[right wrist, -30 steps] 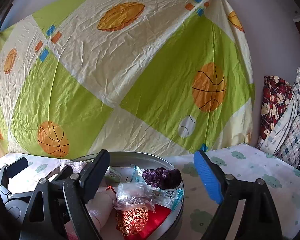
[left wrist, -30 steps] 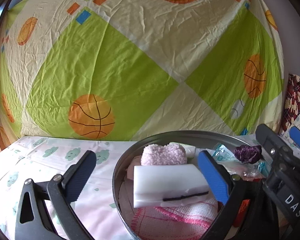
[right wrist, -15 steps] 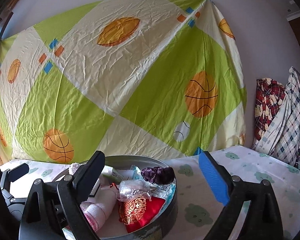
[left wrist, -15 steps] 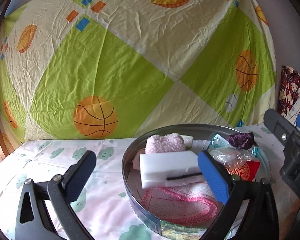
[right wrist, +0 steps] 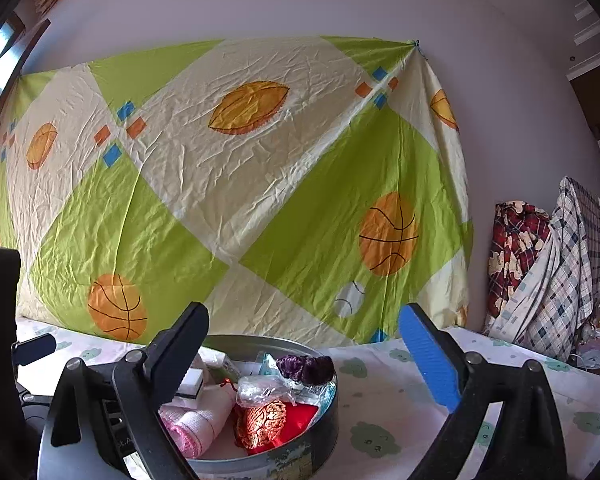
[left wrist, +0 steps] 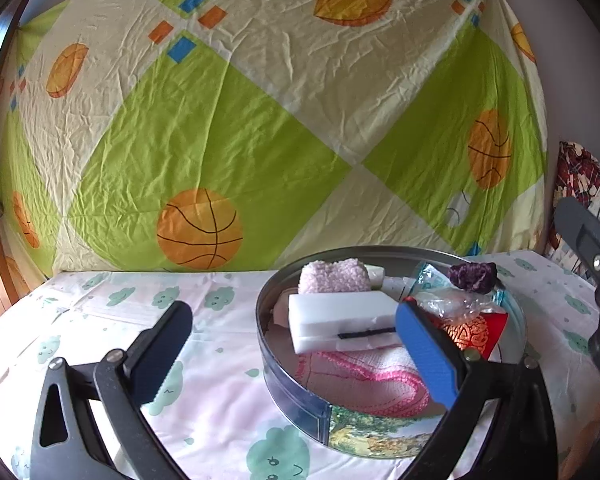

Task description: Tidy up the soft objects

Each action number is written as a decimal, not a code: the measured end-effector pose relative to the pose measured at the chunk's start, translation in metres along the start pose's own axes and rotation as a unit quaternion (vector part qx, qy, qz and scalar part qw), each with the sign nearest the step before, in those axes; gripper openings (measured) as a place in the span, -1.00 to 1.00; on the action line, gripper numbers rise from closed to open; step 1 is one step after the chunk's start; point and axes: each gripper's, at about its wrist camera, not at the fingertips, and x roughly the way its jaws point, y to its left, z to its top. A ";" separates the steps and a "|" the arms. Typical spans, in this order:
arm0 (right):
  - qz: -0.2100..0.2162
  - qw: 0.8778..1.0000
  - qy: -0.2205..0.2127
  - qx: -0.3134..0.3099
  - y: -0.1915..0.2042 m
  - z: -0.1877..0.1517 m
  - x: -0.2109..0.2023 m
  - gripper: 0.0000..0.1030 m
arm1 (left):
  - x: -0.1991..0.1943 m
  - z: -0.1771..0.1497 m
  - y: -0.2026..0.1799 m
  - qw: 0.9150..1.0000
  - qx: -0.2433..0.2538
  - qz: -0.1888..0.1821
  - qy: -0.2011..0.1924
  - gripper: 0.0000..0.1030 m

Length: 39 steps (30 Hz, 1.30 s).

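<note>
Tin [left wrist: 300, 408] on the cloud-print cloth [left wrist: 100, 320] holds white sponge [left wrist: 340, 316] atop pink cloth [left wrist: 364, 380], fuzzy pink piece [left wrist: 334, 276], purple scrunchie [left wrist: 473, 276] and red pouch [right wrist: 276, 420]; left gripper [left wrist: 292, 344] and right gripper [right wrist: 304, 344] both spread wide, empty, above it.

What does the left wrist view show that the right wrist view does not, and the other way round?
Only the left wrist view shows the fluffy pink sock at the back of the round tin, and the black line on the white sponge block.

Only the right wrist view shows the plaid clothes piled at the right, in full, and the ceiling.

Both show the tin, the purple scrunchie, the red embroidered pouch, the pink-edged cloth and the basketball sheet. Both tongs are open and empty.
</note>
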 end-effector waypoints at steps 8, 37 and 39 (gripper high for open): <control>-0.014 1.000 -0.019 0.006 -0.003 0.001 -0.009 0.90 | -0.008 -0.002 0.001 1.000 -0.001 0.001 -0.008 1.00; -0.024 0.999 -0.023 -0.003 -0.002 0.002 -0.010 0.99 | -0.005 -0.004 0.002 1.000 -0.008 0.008 0.013 1.00; -0.025 0.999 -0.022 -0.003 -0.002 0.002 -0.010 0.99 | -0.005 -0.004 0.003 1.000 -0.009 0.007 0.013 1.00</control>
